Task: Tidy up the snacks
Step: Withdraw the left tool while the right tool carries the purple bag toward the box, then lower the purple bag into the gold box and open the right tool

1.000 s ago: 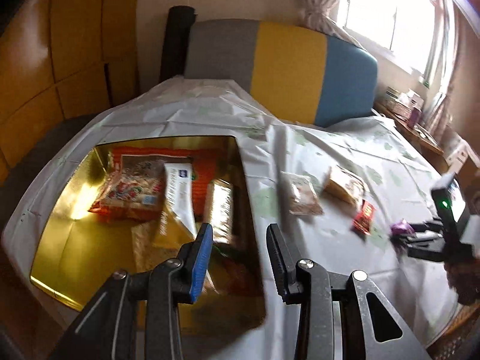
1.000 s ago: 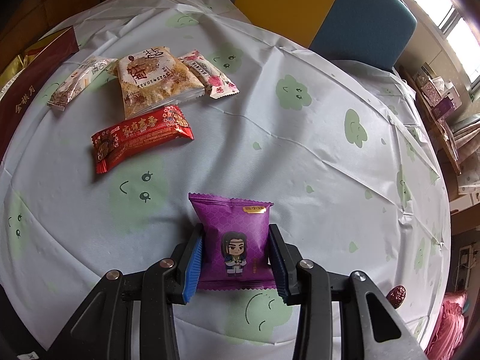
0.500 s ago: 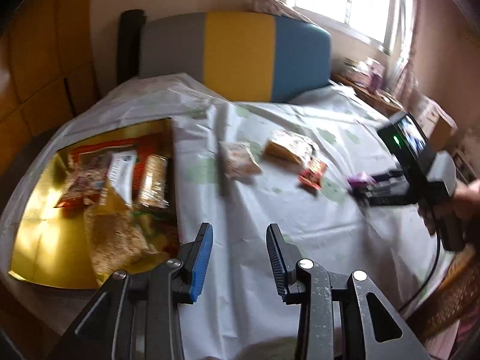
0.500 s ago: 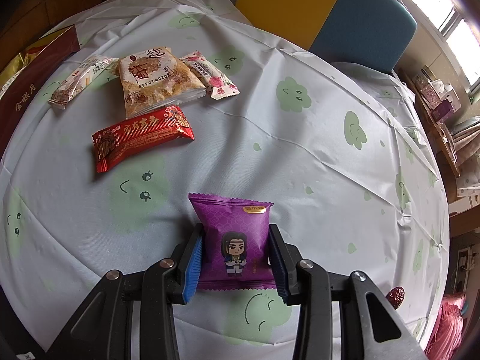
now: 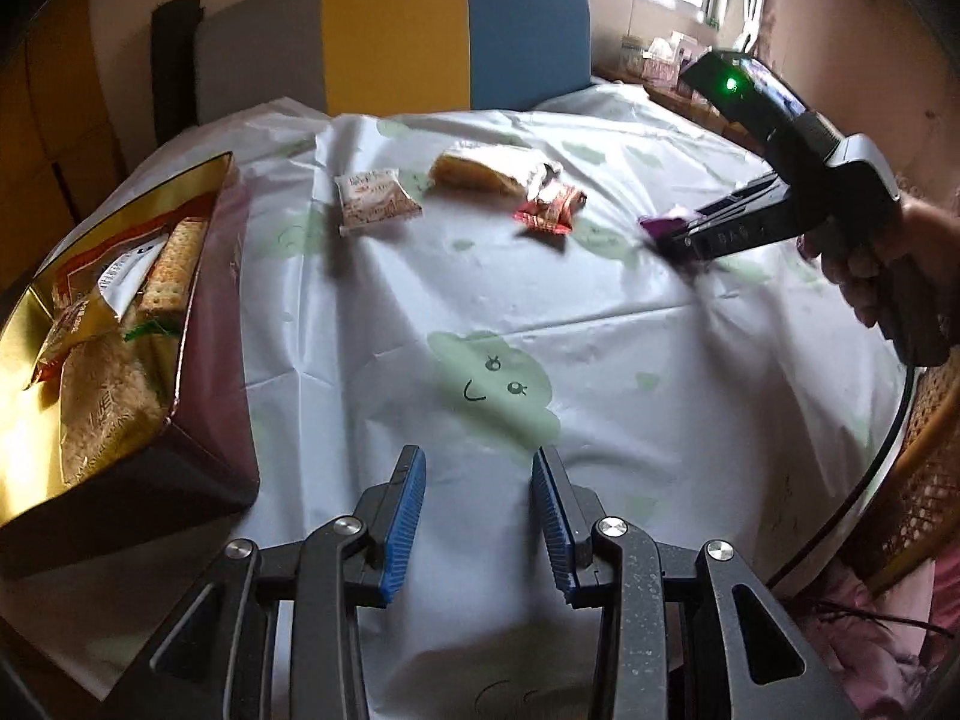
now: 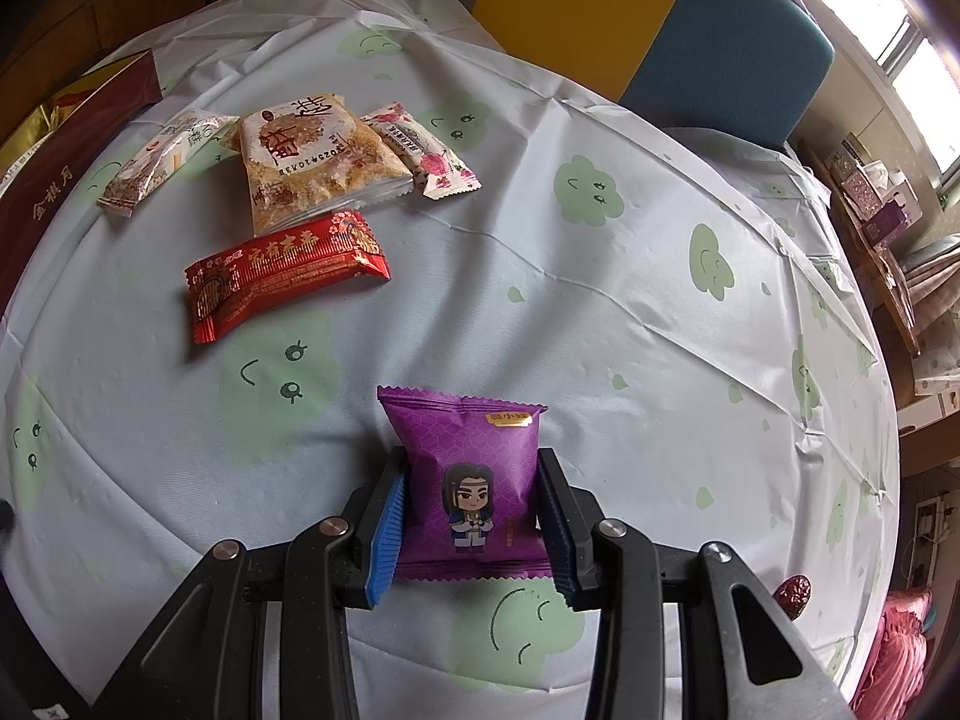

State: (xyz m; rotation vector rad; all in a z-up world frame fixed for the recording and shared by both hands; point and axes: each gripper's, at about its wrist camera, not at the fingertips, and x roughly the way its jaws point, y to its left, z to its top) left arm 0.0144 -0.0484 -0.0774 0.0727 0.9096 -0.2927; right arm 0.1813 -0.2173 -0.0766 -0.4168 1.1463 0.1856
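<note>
The right gripper (image 6: 474, 516) is clamped on a purple packet (image 6: 471, 480), its blue pads pressing both sides; the packet (printed with a cartoon figure) stands against the white tablecloth (image 6: 600, 330). From the left wrist view the same gripper (image 5: 672, 240) is seen from the side, a hand (image 5: 864, 264) round its handle and a scrap of purple showing at its tip. The left gripper (image 5: 478, 510) hangs over the cloth with its jaws apart and nothing between them. To its left sits the gold-lined box (image 5: 198, 450), already holding several snack packs. Further up the table lie four loose snacks: a red packet (image 6: 282, 270), a large clear bag (image 6: 318, 162) of golden pieces just above it, a small white packet (image 6: 159, 159) on the bag's left and a pink-flowered packet (image 6: 423, 150) touching its right edge. A red date (image 6: 792, 594) lies near the table's edge.
</note>
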